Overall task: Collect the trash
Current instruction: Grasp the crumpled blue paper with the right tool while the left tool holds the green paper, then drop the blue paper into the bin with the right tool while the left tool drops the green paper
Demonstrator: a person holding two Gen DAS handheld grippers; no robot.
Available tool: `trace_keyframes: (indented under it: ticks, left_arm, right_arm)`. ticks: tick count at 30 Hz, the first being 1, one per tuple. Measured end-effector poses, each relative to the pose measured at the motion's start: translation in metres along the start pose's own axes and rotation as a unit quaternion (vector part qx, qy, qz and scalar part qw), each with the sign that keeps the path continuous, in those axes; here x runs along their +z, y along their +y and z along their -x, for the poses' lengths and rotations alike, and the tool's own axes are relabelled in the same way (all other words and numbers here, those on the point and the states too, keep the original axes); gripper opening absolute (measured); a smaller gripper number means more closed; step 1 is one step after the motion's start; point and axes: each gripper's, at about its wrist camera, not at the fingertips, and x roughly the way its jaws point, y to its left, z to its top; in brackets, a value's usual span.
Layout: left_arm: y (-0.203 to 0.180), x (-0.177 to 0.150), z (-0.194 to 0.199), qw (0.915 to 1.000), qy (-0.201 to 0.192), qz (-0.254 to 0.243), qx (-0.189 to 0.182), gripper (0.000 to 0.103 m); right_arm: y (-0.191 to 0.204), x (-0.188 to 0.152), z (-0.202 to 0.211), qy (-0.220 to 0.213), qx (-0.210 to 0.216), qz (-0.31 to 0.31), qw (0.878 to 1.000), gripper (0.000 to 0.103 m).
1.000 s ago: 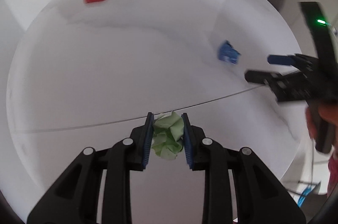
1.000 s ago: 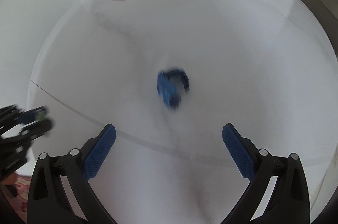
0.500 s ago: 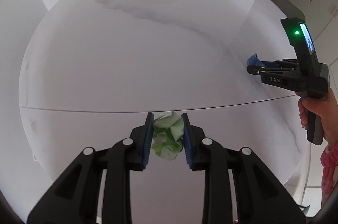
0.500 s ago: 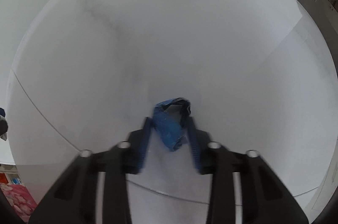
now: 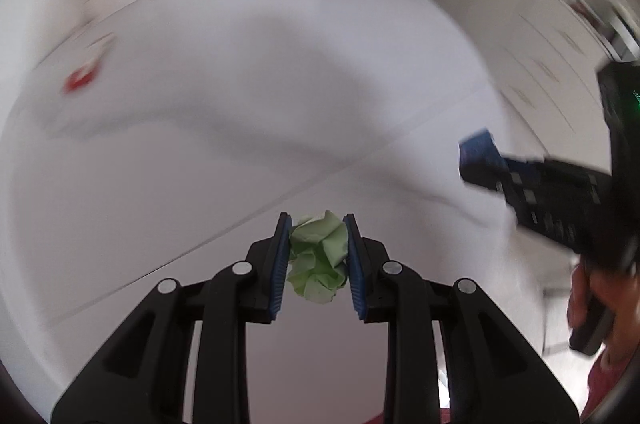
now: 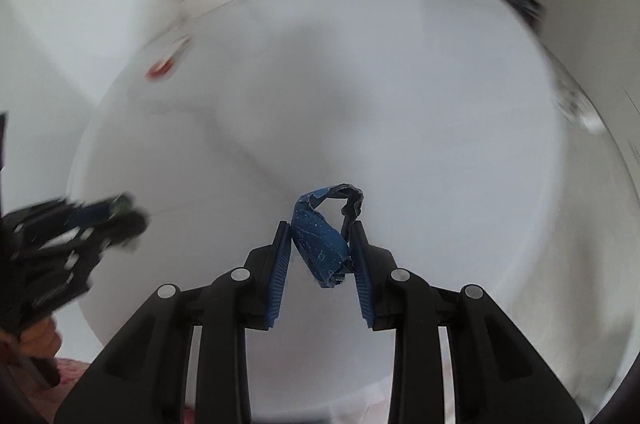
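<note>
Left tongs (image 5: 318,256) clamp a green paper wad (image 5: 319,256). Right tongs (image 6: 322,248) pinch a blue wrapper (image 6: 322,244) off-centre, clear of the table (image 6: 400,104). Risk: the wrapper's loose loop slips free during a fast carry.

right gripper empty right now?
No, the right gripper is shut on a crumpled blue wrapper, pinched between its blue pads above the white table.

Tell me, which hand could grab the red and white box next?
Neither right now. The left gripper is shut on green paper, the right gripper on a blue wrapper. The box lies far off on the table.
</note>
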Motion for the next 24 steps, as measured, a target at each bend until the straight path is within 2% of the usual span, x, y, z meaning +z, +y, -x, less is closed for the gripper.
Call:
trace_keyframes:
  ticks: [2,5,9,10,16,24]
  left_arm:
    - [-0.035,0.003,-0.007,0.9984,0.008,-0.047,-0.032,0.026]
    - [-0.09,-0.003,-0.016,0.9896,0.026,-0.117,-0.08,0.026]
    - [-0.158,-0.028,-0.032,0.9678,0.064,-0.204,-0.133,0.026]
    - [-0.176,-0.038,-0.038,0.9602,0.077,-0.225,-0.146,0.026]
    - [-0.228,-0.077,-0.072,0.933,0.125,-0.301,-0.153,0.026]
    - [-0.254,-0.094,-0.098,0.9189,0.153,-0.334,-0.144,0.026]
  right_arm:
    - [-0.023,-0.035,0.026,-0.002,-0.027,-0.044,0.999,0.031]
    - [-0.049,-0.087,0.05,0.001,-0.069,-0.104,0.992,0.031]
    - [-0.08,-0.15,0.061,0.004,-0.101,-0.197,0.975,0.031]
    - [-0.089,-0.164,0.06,0.005,-0.109,-0.217,0.97,0.031]
    - [-0.12,-0.221,0.054,0.016,-0.124,-0.297,0.947,0.031]
    - [-0.132,-0.237,0.052,0.007,-0.127,-0.332,0.935,0.031]
